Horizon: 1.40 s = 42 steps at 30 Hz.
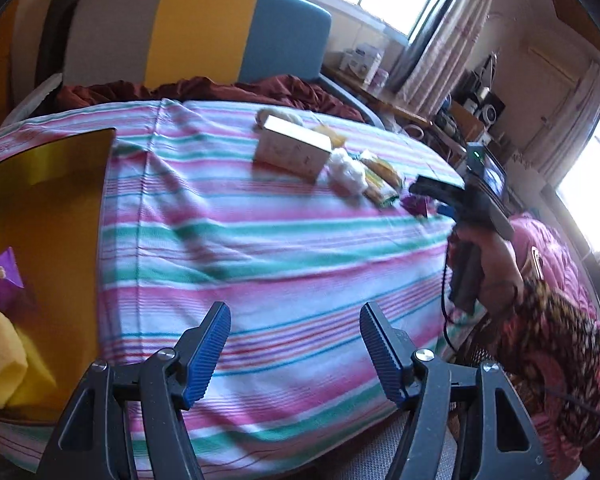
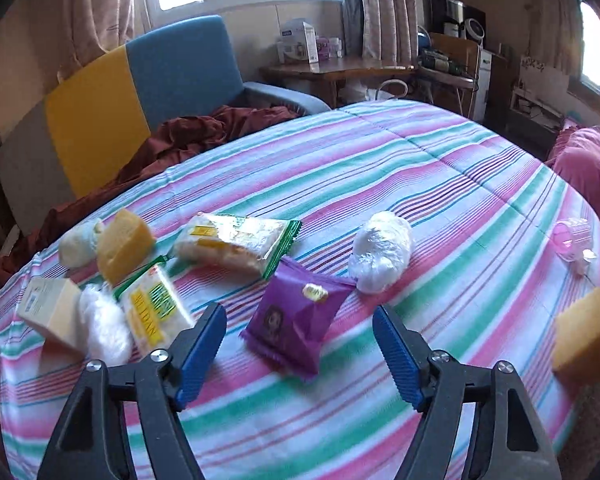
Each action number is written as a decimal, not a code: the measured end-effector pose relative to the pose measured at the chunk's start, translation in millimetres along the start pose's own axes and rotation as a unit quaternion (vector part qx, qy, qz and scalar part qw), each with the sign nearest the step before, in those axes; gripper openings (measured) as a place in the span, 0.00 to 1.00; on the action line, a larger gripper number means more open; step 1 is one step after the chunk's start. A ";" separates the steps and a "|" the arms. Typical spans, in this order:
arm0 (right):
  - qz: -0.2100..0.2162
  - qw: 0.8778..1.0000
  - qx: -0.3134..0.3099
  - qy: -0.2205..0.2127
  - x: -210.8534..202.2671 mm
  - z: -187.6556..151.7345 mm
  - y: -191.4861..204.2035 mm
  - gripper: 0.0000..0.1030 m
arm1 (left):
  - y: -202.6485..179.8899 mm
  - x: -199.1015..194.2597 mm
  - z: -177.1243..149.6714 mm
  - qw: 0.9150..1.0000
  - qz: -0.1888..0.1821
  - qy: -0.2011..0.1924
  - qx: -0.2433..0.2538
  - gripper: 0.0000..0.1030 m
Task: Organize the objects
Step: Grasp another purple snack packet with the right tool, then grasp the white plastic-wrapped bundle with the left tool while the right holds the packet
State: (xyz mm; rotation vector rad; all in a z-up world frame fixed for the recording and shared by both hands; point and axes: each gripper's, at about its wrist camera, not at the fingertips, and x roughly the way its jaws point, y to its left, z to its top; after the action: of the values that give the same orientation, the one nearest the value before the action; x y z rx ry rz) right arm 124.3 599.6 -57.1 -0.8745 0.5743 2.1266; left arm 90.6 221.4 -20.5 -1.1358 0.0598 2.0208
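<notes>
My right gripper (image 2: 300, 320) is open and empty, just above a purple snack packet (image 2: 296, 320) that lies between its fingers on the striped cloth. Beyond it lie a white plastic bundle (image 2: 380, 256), two yellow-green snack packs (image 2: 236, 244) (image 2: 156, 312), a yellow sponge (image 2: 124, 248), a white fluffy wad (image 2: 104, 328) and a cream box (image 2: 52, 316). My left gripper (image 1: 296, 320) is open and empty over bare cloth. A gold box (image 1: 40, 240) at its left holds a purple packet (image 1: 2, 280) and a yellow sponge (image 1: 0, 360).
Another yellow sponge (image 2: 584, 336) and a pink plastic item (image 2: 572, 236) lie at the right table edge. A dark red cloth (image 2: 188, 136) and a grey-yellow-blue sofa (image 2: 140, 92) stand behind. The right hand-held device (image 1: 472, 224) shows in the left view.
</notes>
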 end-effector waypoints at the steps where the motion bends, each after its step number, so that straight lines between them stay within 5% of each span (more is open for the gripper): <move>1: 0.002 1.000 0.004 0.008 6.7 0.5 -1.5 0.66 | -2.1 1.4 -0.7 1.000 -0.001 0.003 0.003 0.66; 12: 0.035 0.999 0.007 0.015 20.8 -8.3 -7.1 0.44 | -16.0 30.6 13.9 0.999 0.002 0.030 0.020 0.66; 21: 0.029 0.999 -0.045 0.002 4.2 -28.7 -11.0 0.42 | -45.8 75.5 52.3 0.998 -0.020 0.028 0.054 0.66; 26: 0.039 0.998 -0.043 -0.006 4.5 -30.8 -14.3 0.42 | -64.4 114.1 77.5 0.998 -0.040 0.031 0.035 0.66; 32: 0.039 0.998 -0.043 -0.012 4.9 -31.3 -13.7 0.41 | -76.2 169.3 109.6 0.998 -0.032 0.035 -0.028 0.66; 36: 0.043 0.998 -0.039 -0.016 4.8 -32.2 -15.8 0.41 | -80.9 196.3 121.3 0.998 0.007 0.033 -0.045 0.66; 42: 0.049 0.998 -0.033 -0.020 4.5 -32.6 -17.8 0.41 | -71.5 218.7 137.3 0.995 -0.007 0.023 -0.098 0.66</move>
State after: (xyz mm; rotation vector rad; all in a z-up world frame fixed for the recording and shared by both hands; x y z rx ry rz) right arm 149.0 592.1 -84.2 -0.8531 0.5379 2.2588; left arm -18.6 459.5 -76.6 -1.3013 -0.1251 2.0210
